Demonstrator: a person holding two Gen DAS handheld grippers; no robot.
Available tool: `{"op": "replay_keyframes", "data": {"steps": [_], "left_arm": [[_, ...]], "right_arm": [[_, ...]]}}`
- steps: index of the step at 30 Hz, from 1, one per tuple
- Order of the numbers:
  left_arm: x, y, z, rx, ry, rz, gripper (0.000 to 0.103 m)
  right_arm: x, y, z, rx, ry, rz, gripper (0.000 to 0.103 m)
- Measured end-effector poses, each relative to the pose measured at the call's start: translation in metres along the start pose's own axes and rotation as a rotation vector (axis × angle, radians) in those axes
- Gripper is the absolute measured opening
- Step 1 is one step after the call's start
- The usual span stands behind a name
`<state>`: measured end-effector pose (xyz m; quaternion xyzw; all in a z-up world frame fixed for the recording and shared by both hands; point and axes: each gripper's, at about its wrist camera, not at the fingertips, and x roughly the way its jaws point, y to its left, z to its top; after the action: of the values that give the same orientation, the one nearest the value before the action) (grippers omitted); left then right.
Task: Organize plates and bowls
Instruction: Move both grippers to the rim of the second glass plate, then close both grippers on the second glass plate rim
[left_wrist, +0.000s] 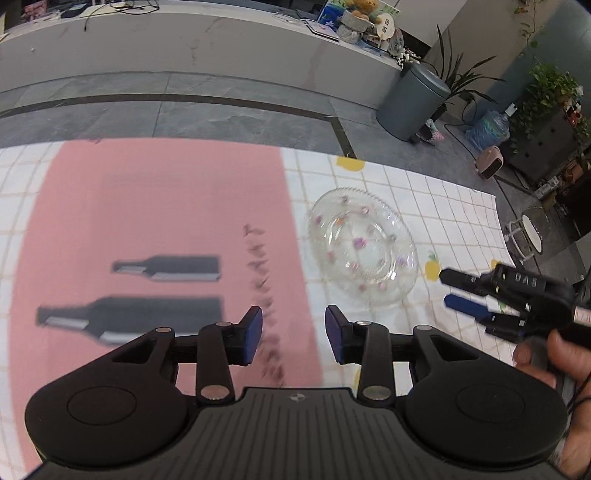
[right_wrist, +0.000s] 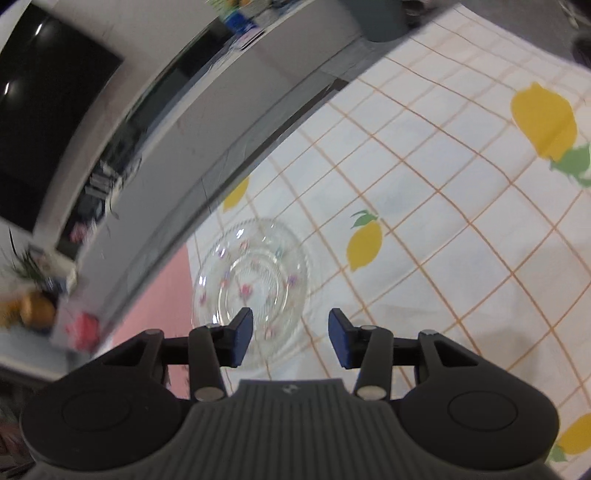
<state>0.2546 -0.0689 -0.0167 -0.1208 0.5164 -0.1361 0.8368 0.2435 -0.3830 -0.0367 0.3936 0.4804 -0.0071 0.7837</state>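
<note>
On my left wrist view, the left gripper (left_wrist: 293, 334) sits at the lower centre of the frame with its blue pads (left_wrist: 253, 334) parted and nothing between them; below the gap I see only the pink mat (left_wrist: 166, 206) and a blurred line of dark print running down it. Two black bottle shapes are printed on that mat, left of centre. The glass plate (left_wrist: 364, 245) lies flat just right of the mat's edge, on the white checked cloth (left_wrist: 436, 199) with its lemon print. It is clear glass with a beaded rim and small pink and purple flowers, and it lies a little above and to the right of my left pads, apart from them.

At the right edge of the same frame I can see the right gripper (left_wrist: 452, 290), held in a hand (left_wrist: 546, 354), its two fingers pointing left toward the plate. They stand apart, one black tip above, one blue pad below, with nothing in them, and they stop just short of the plate's right rim.

On my right wrist view, the right gripper (right_wrist: 291, 338) is at the lower centre, jaws partly open and empty. The glass plate (right_wrist: 251, 284) lies just beyond and to the left of the gap; the left pad (right_wrist: 242, 338) overlaps its near rim in the picture, but I cannot tell whether it touches. The cloth (right_wrist: 424, 221) fills the right of this frame and the pink mat (right_wrist: 162, 295) shows at the left, both blurred
</note>
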Motion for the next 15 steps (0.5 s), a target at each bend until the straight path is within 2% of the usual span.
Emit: {"op": "replay_keyframes", "data": {"steps": [6,15], "left_arm": [[0.04,-0.005,0.021,-0.067,0.018,-0.015,0.043],[0.072,-0.007,0.037,-0.124,-0.002,-0.032,0.043]], "right_arm": [[0.014,-0.009,0.007,0.059,-0.026,0.006,0.045],[0.038,-0.016,0.011,0.115,-0.055,0.023,0.043]]}}
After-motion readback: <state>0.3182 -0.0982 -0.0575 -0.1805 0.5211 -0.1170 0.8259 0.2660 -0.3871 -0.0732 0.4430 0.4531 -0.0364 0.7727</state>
